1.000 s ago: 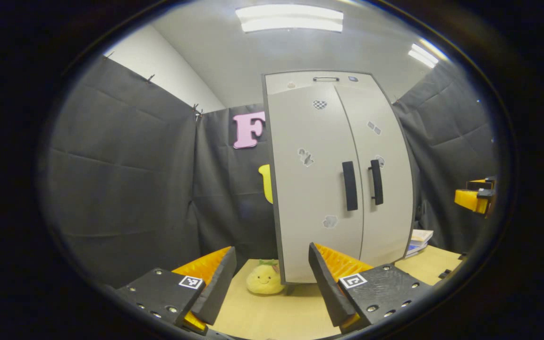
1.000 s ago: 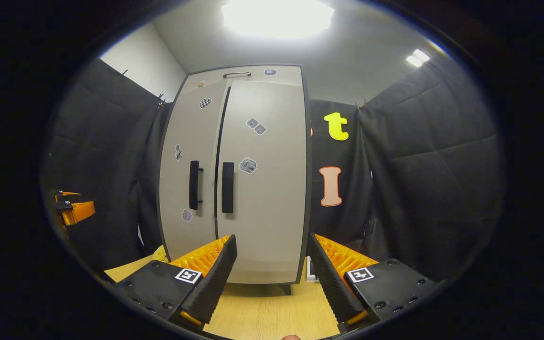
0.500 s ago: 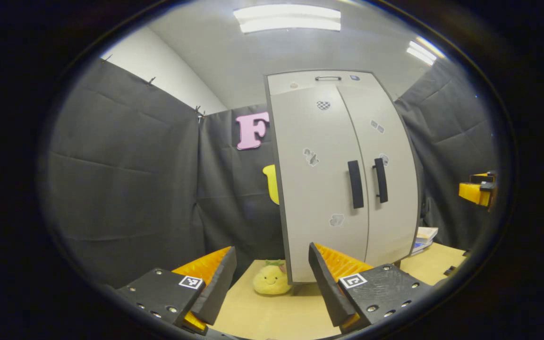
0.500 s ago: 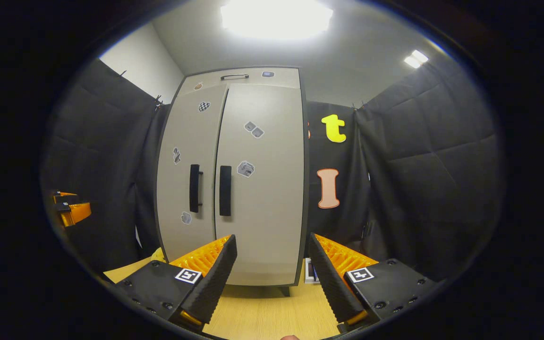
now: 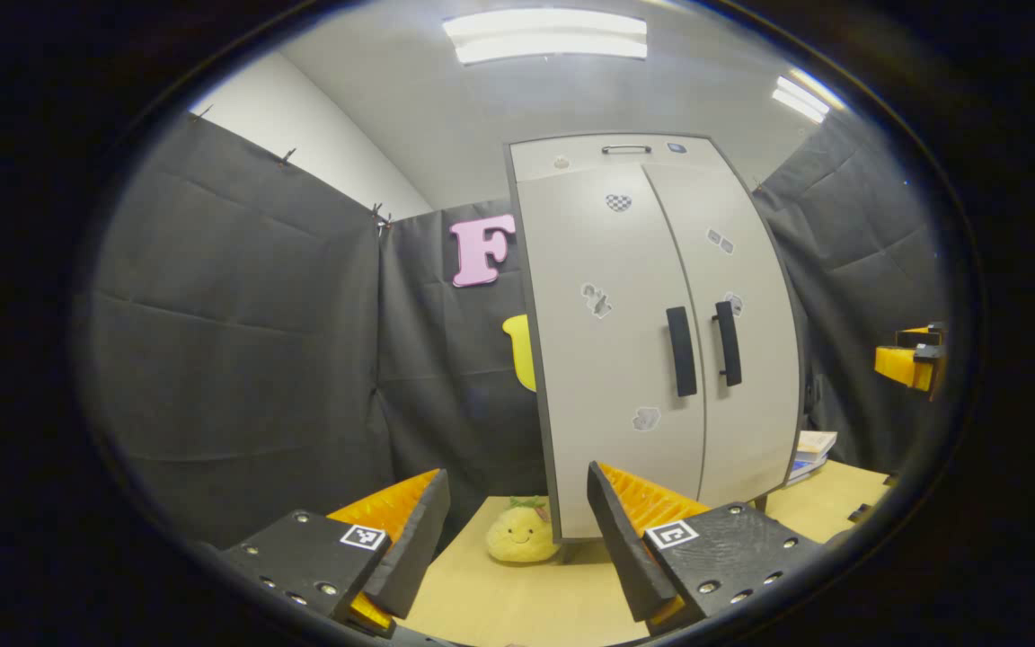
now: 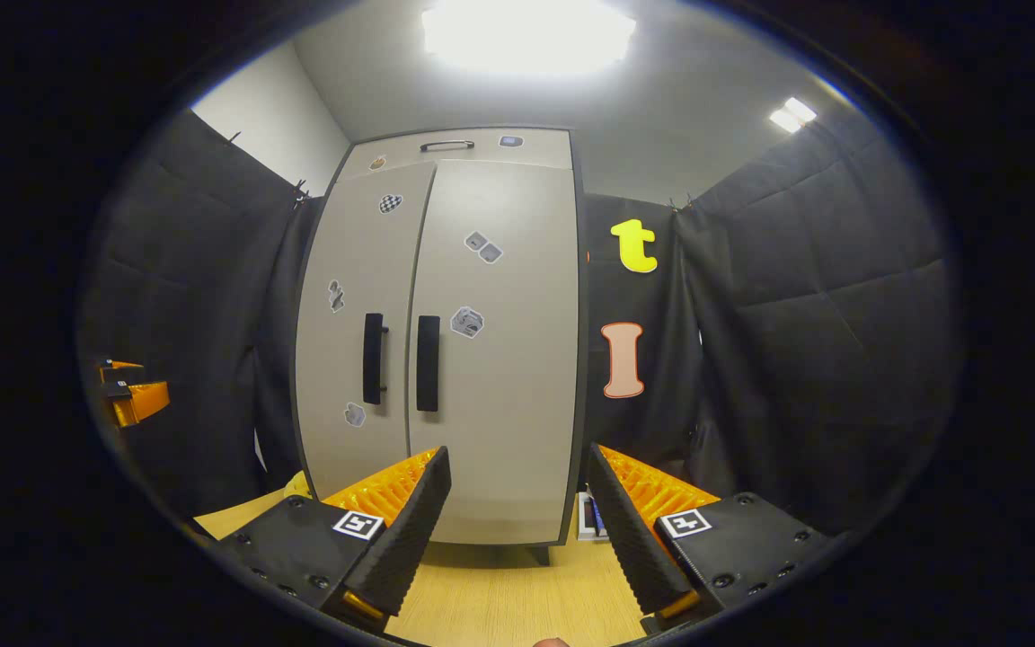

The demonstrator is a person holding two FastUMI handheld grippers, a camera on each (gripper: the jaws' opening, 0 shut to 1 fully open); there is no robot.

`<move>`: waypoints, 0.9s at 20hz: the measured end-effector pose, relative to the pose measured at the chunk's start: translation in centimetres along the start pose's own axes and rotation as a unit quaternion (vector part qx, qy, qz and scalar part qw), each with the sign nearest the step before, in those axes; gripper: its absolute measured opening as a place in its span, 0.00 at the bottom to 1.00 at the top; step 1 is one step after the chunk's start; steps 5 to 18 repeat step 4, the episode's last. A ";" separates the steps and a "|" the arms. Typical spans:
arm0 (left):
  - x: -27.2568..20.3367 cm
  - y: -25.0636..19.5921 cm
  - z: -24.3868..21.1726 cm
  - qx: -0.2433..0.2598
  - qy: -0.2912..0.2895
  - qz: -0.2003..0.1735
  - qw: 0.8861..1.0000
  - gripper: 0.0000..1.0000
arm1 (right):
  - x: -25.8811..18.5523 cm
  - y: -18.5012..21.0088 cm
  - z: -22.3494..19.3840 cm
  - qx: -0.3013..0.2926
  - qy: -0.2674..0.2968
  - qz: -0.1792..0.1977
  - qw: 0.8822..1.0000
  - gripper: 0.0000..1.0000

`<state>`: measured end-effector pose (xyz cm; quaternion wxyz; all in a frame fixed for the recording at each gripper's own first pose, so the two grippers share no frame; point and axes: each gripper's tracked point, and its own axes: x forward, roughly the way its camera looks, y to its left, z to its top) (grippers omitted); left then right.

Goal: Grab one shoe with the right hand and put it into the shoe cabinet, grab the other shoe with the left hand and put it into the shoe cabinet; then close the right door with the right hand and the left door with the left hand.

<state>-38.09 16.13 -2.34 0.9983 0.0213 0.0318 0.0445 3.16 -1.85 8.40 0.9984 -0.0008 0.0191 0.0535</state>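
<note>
The grey shoe cabinet [image 5: 652, 332] stands upright on the wooden table with both doors shut; its two black handles [image 5: 681, 351] sit side by side at mid height. In the right gripper view the same shoe cabinet [image 6: 446, 341] faces me, doors shut, handles [image 6: 428, 363] close together. My left gripper [image 5: 517, 530] is open and holds nothing, a short way in front of the cabinet's left corner. My right gripper [image 6: 517, 526] is open and empty, in front of the cabinet's right door. The other gripper [image 5: 908, 364] shows at the right edge, and the other gripper [image 6: 133, 400] at the left edge.
A yellow plush toy [image 5: 517, 532] with a smiling face sits on the wooden table [image 5: 517, 602] at the cabinet's left foot. A stack of books [image 5: 809, 451] lies right of the cabinet, and shows as books [image 6: 591, 517] by its right foot. Black cloth walls close in all round.
Both grippers have drifted slightly; the cabinet has shifted a little to the right in the left gripper view and a little to the left in the right gripper view. Both stay open.
</note>
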 end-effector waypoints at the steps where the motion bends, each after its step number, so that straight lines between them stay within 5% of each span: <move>1: 0.1 0.0 0.0 0.001 0.000 0.000 1.000 0.88 | 0.0 0.1 0.0 0.000 0.000 -0.001 1.000 0.96; 18: 0.4 0.2 -0.1 0.001 0.000 0.001 1.000 0.88 | 0.1 0.1 0.1 0.002 -0.002 -0.001 1.000 0.96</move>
